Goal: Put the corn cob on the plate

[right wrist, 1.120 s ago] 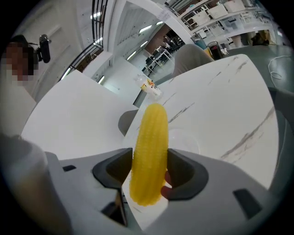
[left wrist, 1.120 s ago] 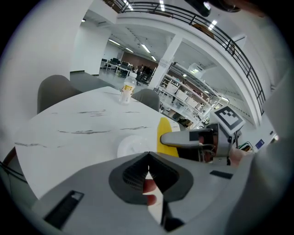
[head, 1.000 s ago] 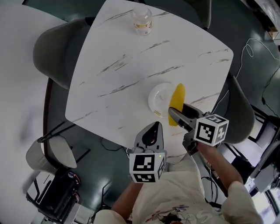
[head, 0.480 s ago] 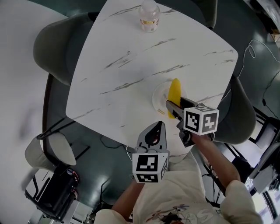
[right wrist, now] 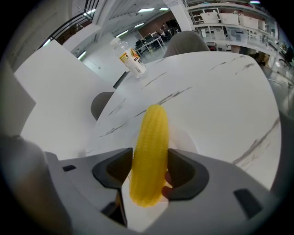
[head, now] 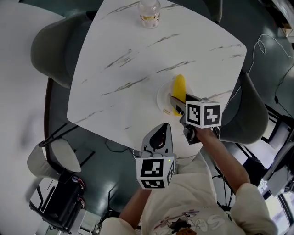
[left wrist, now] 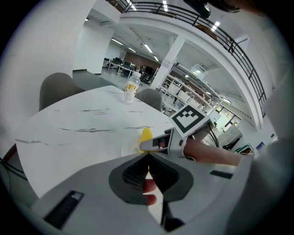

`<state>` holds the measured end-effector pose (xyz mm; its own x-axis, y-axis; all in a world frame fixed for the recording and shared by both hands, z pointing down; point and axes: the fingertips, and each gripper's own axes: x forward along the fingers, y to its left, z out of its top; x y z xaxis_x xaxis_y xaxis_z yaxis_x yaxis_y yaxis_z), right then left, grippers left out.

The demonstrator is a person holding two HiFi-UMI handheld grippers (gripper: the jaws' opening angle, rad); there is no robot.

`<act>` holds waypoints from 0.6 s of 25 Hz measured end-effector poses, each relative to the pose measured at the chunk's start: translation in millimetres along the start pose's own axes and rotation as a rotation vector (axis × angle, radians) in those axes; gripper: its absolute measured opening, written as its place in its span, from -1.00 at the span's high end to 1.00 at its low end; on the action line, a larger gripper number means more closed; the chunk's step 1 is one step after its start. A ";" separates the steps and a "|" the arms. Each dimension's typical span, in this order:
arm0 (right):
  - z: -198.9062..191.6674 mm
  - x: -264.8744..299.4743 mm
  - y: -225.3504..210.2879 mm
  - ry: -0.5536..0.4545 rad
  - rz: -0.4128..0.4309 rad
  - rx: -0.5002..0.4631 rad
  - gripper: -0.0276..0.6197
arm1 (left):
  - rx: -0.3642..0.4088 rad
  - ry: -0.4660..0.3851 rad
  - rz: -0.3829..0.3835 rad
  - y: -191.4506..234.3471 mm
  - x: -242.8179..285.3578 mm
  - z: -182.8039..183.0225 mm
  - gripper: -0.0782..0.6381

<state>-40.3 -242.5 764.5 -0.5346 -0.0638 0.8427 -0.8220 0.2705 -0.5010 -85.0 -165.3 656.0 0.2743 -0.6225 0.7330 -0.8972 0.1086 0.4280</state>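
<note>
While both claws sit low in the head view, nearest is the person's light shirt [head: 183, 206], with the left claw [head: 164, 126] just ahead of it at the counter's near edge. The marker cube [head: 155, 172] on that claw faces the camera. The left claw [left wrist: 148, 158] has its jaws pressed together at the tips with nothing between them; only a bit of a finger shows behind the gap. Just right of it and a bit farther on, the right claw [head: 176, 103] reaches in over the counter [head: 138, 55], arm [head: 225, 160] trailing back to the person. The right claw [right wrist: 149, 172] is pinching the corn cob [right wrist: 149, 151] near its lower end, one jaw on each side, and the cob points away from the camera and tilts up. In the head view the corn cob [head: 179, 88] lies across the right part of the white plate [head: 161, 97], its far tip reaching past the rim. The plate [right wrist: 185, 140] shows under and behind the cob, but whether the cob touches it is not clear. From the left gripper view the corn cob [left wrist: 146, 135] and plate [left wrist: 128, 148] appear just past the right claw [left wrist: 151, 144]. Marble-look white counter, grey veins. A clear bottle [head: 149, 11] with a yellow label stands upright at the far edge, well apart from the plate; the same bottle [right wrist: 129, 57] is at top left in the right gripper view. Grey chairs flank the counter, one on the left [head: 53, 50] and one on the right [head: 251, 121].
</note>
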 end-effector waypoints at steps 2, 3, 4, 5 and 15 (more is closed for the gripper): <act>-2.1 1.1 1.3 0.016 0.010 0.008 0.18 | 0.002 0.000 -0.003 -1.4 -1.5 0.7 0.75; -3.0 1.4 1.6 0.020 0.012 0.006 0.18 | 0.005 0.001 -0.004 -2.0 -2.5 1.1 0.75; -3.8 1.4 1.7 0.022 0.010 0.002 0.18 | 0.008 0.002 -0.004 -2.4 -3.9 1.5 0.75; -4.6 1.1 1.6 0.023 0.006 -0.004 0.18 | 0.011 0.003 -0.004 -2.8 -5.6 2.2 0.75; 13.1 -32.5 6.1 -0.069 -0.004 -0.004 0.18 | 0.020 -0.040 -0.008 -11.3 -29.3 14.8 0.75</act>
<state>-30.5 -251.3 731.5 -0.5437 -0.1314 0.8289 -0.8235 0.2743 -0.4966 -88.0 -159.8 621.8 0.2679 -0.6540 0.7075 -0.9020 0.0879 0.4227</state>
